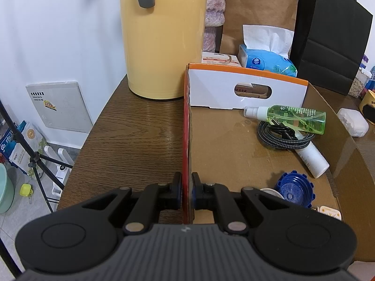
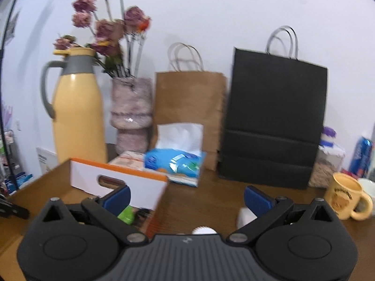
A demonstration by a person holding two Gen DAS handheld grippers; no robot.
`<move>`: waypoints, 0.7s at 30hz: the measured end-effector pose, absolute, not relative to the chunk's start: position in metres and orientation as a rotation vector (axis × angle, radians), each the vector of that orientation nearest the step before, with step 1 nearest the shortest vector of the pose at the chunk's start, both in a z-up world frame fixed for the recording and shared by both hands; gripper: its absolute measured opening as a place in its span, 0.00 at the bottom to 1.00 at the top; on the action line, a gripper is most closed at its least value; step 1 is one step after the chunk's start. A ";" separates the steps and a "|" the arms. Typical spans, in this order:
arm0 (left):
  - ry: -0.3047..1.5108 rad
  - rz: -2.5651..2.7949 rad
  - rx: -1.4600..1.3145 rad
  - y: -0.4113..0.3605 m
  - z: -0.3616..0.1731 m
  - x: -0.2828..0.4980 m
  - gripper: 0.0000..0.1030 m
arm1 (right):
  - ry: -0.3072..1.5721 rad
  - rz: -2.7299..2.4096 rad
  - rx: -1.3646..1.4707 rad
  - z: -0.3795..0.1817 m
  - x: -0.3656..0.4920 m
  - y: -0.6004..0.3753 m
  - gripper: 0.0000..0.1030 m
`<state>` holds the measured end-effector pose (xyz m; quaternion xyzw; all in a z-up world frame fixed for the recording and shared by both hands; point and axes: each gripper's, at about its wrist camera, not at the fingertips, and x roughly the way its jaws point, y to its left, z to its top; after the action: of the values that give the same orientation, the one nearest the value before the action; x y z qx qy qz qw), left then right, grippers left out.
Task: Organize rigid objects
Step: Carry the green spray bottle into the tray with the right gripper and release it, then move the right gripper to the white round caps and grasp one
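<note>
Cardboard box (image 1: 234, 145) sits on the wooden table (image 1: 131, 128), its open top facing up; inside lie a green spray bottle (image 1: 293, 117), a coiled braided cable (image 1: 281, 135), a white tube (image 1: 311, 159) and a blue ridged cap (image 1: 293, 187). The left gripper (image 1: 186, 192) is clamped narrow on the box's near-left wall, one pad outside and one inside — it acts as the anchor. The right gripper (image 2: 187, 199) hangs wide with nothing between its pads, above the box's right wall and the bare table to the right of it.

The main risk, as I judge it, is the thin wall: if the left hand pulls or twists, the cardboard can fold or tear and the box slides. The right-wrist view is smeared, so a fast sweep could clip the box's far flap or the yellow mug (image 2: 346, 196) at the far right. A small white object (image 2: 243, 215) lies just below the right finger; a careless closing may push it away rather than catch it — it looks smooth and rounded.
</note>
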<state>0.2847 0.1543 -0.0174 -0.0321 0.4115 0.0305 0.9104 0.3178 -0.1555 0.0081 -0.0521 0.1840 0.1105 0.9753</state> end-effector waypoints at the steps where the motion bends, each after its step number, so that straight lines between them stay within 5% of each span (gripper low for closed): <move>1: 0.848 0.063 -0.066 0.155 -0.018 0.285 0.09 | 0.377 0.216 -0.103 0.005 0.319 -0.158 1.00; 9: 0.848 0.063 -0.066 0.155 -0.018 0.285 0.09 | 0.445 0.218 -0.093 -0.022 0.336 -0.173 0.98; 15: 0.848 0.063 -0.066 0.155 -0.018 0.285 0.09 | 0.537 0.249 -0.047 -0.041 0.349 -0.180 0.73; 19: 0.848 0.063 -0.066 0.155 -0.018 0.285 0.09 | 0.593 0.273 -0.032 -0.051 0.355 -0.177 0.44; 21: 0.848 0.063 -0.066 0.155 -0.018 0.285 0.09 | 0.614 0.277 -0.022 -0.055 0.358 -0.177 0.39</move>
<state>0.2850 0.1551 -0.0177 -0.0320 0.4113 0.0306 0.9104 0.3579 -0.1766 -0.0548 -0.0108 0.3011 0.1358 0.9438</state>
